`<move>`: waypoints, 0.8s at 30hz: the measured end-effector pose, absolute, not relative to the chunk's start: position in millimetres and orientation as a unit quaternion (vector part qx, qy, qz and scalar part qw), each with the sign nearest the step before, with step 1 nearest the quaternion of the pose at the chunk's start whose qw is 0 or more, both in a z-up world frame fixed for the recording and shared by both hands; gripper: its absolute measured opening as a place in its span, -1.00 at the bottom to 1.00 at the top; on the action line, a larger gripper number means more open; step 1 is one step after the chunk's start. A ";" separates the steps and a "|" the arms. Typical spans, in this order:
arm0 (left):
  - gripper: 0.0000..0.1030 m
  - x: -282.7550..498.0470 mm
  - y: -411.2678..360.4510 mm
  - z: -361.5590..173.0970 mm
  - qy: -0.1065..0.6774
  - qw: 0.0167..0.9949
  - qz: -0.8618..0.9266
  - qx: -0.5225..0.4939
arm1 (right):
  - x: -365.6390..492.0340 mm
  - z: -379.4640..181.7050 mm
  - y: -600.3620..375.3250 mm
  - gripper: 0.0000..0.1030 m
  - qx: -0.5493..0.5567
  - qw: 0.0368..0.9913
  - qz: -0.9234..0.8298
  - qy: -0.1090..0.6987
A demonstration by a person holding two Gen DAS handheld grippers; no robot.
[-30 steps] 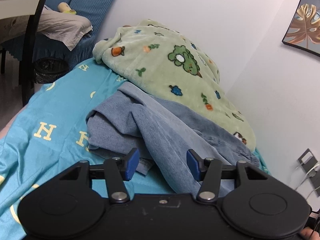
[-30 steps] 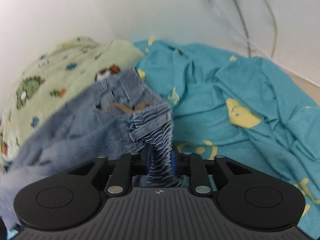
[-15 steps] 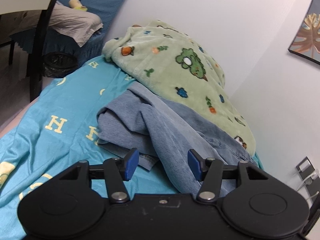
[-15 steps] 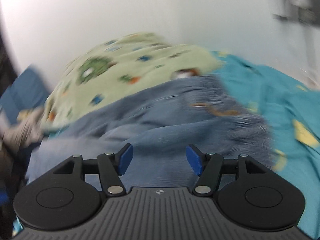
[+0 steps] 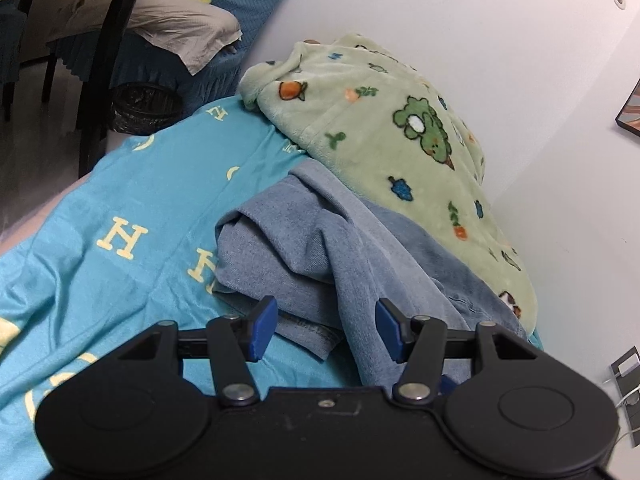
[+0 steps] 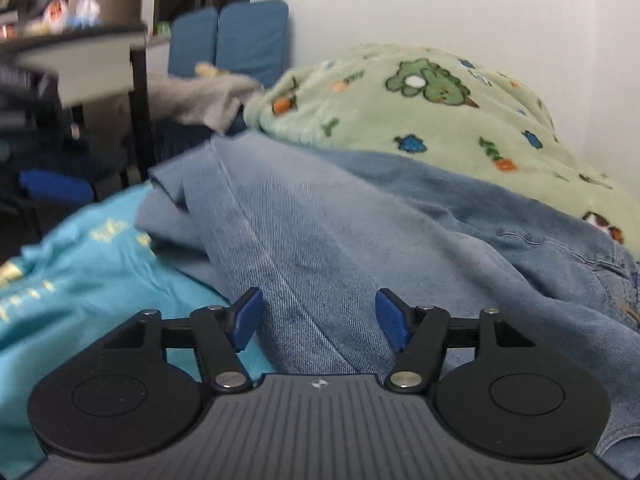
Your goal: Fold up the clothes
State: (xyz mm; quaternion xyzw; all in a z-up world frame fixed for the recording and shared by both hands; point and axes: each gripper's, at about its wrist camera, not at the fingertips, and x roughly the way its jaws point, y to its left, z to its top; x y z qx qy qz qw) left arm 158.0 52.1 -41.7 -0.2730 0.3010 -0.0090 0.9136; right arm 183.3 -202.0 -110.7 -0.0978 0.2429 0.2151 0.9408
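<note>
A pair of blue denim jeans (image 5: 352,248) lies crumpled on the bed, legs bunched toward the left and the waist toward the right (image 6: 592,264). My left gripper (image 5: 326,330) is open, just above the near edge of the jeans, with a denim fold between its blue pads but not pinched. My right gripper (image 6: 318,320) is also open and hovers low over a jeans leg (image 6: 320,232), holding nothing.
A turquoise sheet (image 5: 120,208) with yellow letters covers the bed. A green fleece blanket (image 5: 392,128) with cartoon prints is piled against the white wall behind the jeans. A dark chair leg (image 5: 100,80), a black basket (image 5: 144,108) and a blue sofa (image 6: 232,36) stand beyond the bed's left end.
My right gripper let go of the jeans waistband it was pinching a second ago, opened, and swung left over the leg. The left gripper stayed open and shifted slightly.
</note>
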 end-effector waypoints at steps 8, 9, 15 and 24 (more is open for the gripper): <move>-0.04 152.2 56.4 -37.5 0.283 0.918 -0.007 -0.279 | 174.9 -109.8 -199.1 -0.99 -0.161 0.939 0.186 0.242; -0.04 150.9 56.9 -36.1 0.280 0.918 -0.008 -0.280 | 171.3 -102.5 -201.4 -1.00 -0.157 0.942 0.182 0.234; -0.03 142.8 61.9 -28.5 0.272 0.917 -0.012 -0.292 | 124.8 -52.6 -231.0 -1.00 -0.113 0.955 0.179 0.207; -0.03 131.0 68.8 -22.0 0.272 0.912 -0.016 -0.307 | 86.4 -73.1 -243.5 -0.99 -0.069 0.923 0.180 0.333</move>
